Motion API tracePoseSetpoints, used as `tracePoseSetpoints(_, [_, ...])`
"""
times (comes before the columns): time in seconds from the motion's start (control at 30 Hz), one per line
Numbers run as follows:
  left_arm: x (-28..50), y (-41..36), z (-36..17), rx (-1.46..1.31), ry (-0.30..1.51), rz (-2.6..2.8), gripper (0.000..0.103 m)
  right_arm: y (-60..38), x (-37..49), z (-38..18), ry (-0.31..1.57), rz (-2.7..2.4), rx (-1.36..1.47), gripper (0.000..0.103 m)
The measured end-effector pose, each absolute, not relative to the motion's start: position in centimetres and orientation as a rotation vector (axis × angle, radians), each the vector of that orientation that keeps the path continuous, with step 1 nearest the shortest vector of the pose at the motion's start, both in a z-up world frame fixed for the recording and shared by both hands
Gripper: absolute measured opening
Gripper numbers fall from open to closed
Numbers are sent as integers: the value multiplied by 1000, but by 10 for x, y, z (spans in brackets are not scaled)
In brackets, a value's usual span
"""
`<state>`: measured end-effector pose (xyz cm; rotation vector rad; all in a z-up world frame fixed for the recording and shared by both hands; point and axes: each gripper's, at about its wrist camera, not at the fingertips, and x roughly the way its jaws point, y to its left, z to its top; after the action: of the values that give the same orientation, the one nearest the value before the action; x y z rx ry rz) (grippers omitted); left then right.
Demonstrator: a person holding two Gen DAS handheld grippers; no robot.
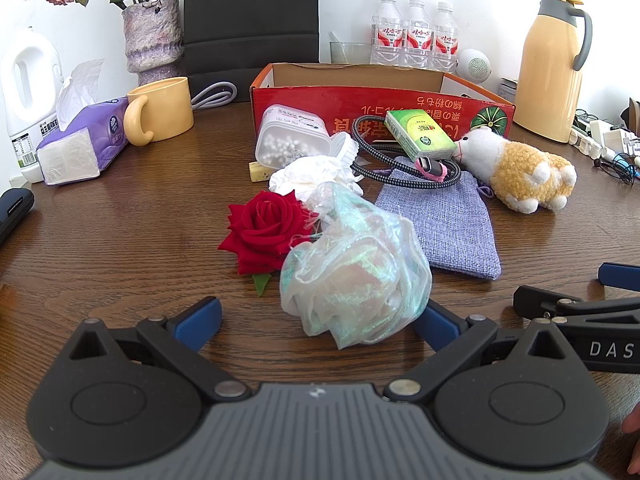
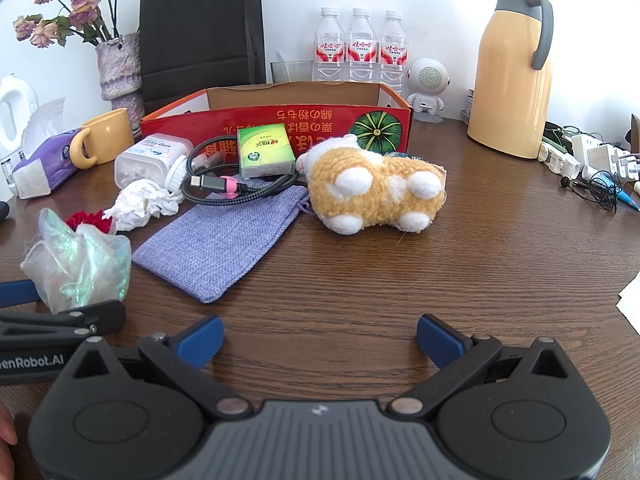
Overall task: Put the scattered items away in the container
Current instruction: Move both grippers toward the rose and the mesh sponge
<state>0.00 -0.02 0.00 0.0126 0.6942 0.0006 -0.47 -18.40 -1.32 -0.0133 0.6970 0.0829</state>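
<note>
Blue-padded jaws of the left gripper point(image 1: 320, 320) stand wide apart around the iridescent organza pouch point(image 1: 356, 272); it looks light, soft and crushable, best pinched mid-bundle. The right gripper point(image 2: 320, 336) gapes empty over brown wooden table point(image 2: 440, 264). Beyond waits the red cardboard box point(image 2: 280, 120), amid clutter.

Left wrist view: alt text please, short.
The open left gripper frames an iridescent mesh bag lying on a wooden table, its blue fingers on either side. Beyond lie a red rose, a purple pouch, a plush toy and a red box, with the right gripper at the right edge.
</note>
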Motion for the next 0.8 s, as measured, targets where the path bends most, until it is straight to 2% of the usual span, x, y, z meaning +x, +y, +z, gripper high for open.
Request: tracePoseSetpoints(0.8, [-5,1,1,24,682,5,103,-184,-6,-13,695,92,-15,103])
